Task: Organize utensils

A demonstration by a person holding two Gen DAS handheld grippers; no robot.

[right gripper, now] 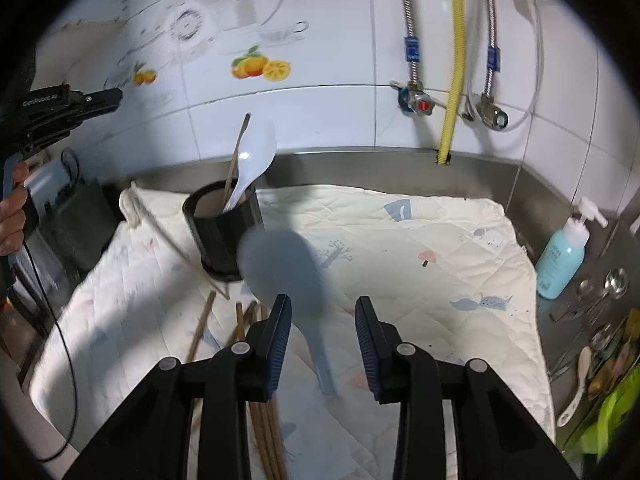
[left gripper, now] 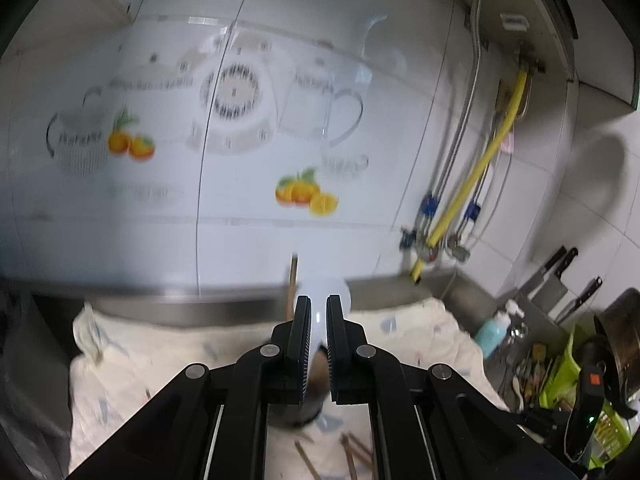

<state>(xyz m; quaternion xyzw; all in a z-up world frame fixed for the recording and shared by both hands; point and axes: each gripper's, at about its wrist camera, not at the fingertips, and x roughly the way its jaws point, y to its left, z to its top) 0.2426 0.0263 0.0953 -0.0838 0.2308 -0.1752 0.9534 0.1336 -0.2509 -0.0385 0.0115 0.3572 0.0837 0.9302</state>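
A black cup (right gripper: 222, 232) stands on the quilted cloth (right gripper: 420, 264) and holds a white spoon (right gripper: 256, 152) and one chopstick (right gripper: 238, 148). A blurred grey-blue rice paddle (right gripper: 280, 264) stands between the fingers of my right gripper (right gripper: 323, 320), head up and handle down; the pads stand clear of it on both sides. Several brown chopsticks (right gripper: 240, 320) lie on the cloth to its left. My left gripper (right gripper: 118, 98) hangs high at the left, shut and empty. In the left wrist view this gripper (left gripper: 319, 312) is above the cup (left gripper: 296, 412), with the white spoon (left gripper: 324, 296) behind its tips.
A blue pump bottle (right gripper: 560, 256) stands at the cloth's right edge, beside metal spoons (right gripper: 608, 284) and a green rack (left gripper: 560, 372). Knives (left gripper: 552, 276) and a pot (left gripper: 624, 332) sit at the right. Pipes and a red valve (right gripper: 424, 106) run down the tiled wall.
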